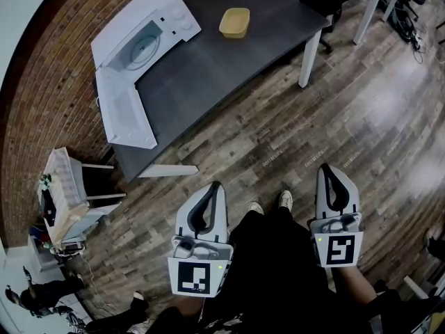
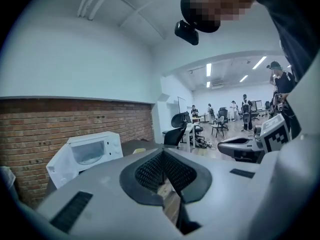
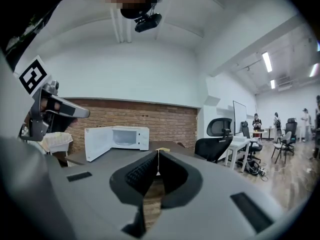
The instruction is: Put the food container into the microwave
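A yellow food container (image 1: 235, 22) sits on the far part of the dark table (image 1: 208, 68), to the right of the white microwave (image 1: 146, 39). The microwave's door (image 1: 125, 110) hangs wide open toward me. Both grippers are held low over the wooden floor, well short of the table. My left gripper (image 1: 217, 185) is shut with nothing in it, and so is my right gripper (image 1: 324, 167). In the left gripper view the microwave (image 2: 85, 154) stands beyond the closed jaw tips (image 2: 162, 151). In the right gripper view the microwave (image 3: 117, 138) shows its open door at left.
A brick wall (image 1: 62, 61) runs behind the table. A white wire basket stand (image 1: 66, 193) is at the left by the wall. White table legs (image 1: 309, 58) and black office chairs (image 3: 215, 139) stand to the right. People are far off in the room.
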Demonstrator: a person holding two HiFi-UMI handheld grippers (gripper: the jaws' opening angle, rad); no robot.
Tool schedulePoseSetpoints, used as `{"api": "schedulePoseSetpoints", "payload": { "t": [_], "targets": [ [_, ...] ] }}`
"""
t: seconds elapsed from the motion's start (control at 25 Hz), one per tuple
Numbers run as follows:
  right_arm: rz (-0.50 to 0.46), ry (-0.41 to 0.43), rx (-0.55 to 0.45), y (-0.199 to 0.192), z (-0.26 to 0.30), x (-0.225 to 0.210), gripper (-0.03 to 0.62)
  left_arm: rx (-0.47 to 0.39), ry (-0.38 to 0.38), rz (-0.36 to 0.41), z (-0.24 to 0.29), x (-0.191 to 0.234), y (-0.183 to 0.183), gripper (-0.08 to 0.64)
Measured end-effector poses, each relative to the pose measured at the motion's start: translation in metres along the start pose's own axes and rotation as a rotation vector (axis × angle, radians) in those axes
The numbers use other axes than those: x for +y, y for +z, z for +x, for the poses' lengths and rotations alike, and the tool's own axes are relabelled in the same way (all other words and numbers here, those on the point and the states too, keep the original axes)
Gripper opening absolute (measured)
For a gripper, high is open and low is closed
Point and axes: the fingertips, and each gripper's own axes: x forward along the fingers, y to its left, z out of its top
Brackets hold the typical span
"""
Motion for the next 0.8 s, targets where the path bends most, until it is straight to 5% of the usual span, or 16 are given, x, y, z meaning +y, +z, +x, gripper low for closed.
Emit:
{"api": "schedulePoseSetpoints", "payload": {
  "t": [0.24,0.48,0.8],
  "targets": [
    [0.013,-0.055,0.023,0.007,0.003,-0.008,0.064,-0.05,-0.053,-0.012,0.023,0.003,0.013,-0.002],
    [-0.02,-0.023,0.047,0.012,0.012,0.013,0.064,-0.081,-0.063,-0.05,0.026,0.019,0.016,-0.002],
    [-0.054,0.043,-0.01,0.039,0.037,0.06,0.064,-0.092,0.011,-0.092,0.007,0.075,0.002,-0.002]
  ]
}}
